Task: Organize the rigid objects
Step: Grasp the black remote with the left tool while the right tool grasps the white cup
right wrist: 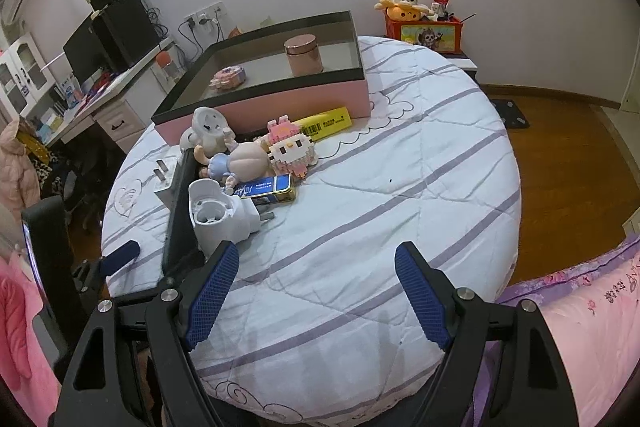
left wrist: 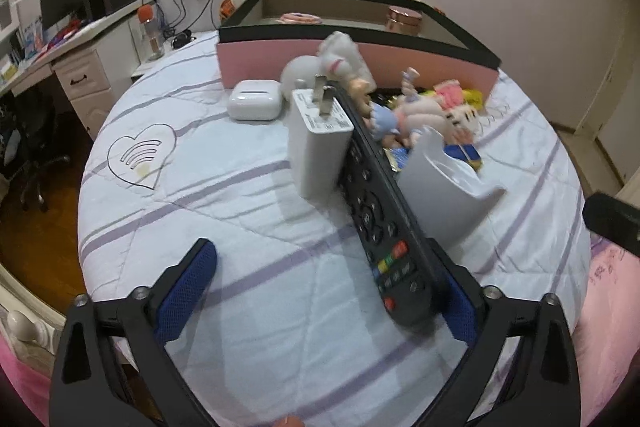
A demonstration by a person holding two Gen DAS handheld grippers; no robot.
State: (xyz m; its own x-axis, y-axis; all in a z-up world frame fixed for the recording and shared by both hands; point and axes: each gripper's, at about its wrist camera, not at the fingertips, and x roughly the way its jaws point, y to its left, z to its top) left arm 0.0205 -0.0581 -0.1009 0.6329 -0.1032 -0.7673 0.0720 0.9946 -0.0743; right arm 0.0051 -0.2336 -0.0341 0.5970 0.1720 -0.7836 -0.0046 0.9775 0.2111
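Black remote (left wrist: 384, 211): it lies tilted on its long edge against the right pad of the left tool (left wrist: 332, 291), whose pads stand wide apart, so nothing clamps it; it could flop flat onto the bed (left wrist: 248, 327) or slide off the pad.
White charger (left wrist: 316, 143): it stands on end, prongs up, touching the remote's left side (a nudge of the remote would likely topple it).
Earbud case (left wrist: 255, 100): it sits clear to the left, just in front of the pink box (right wrist: 280, 101), and looks the safest pick.
Toy pile (right wrist: 256, 155): dolls, a block kitten and a blue tin (right wrist: 268, 187) crowd together, so pulling one may drag its neighbours.
White holder (right wrist: 218, 217): it rests just ahead of the left pad of the right tool (right wrist: 316, 291), which is spread open and empty.
Box contents: a copper jar (right wrist: 303, 54) and a small pink thing are already inside.
Hidden: the remote's far end vanishes behind the toys; what the pile covers I cannot tell.
Blur: the charger's label is unreadable.
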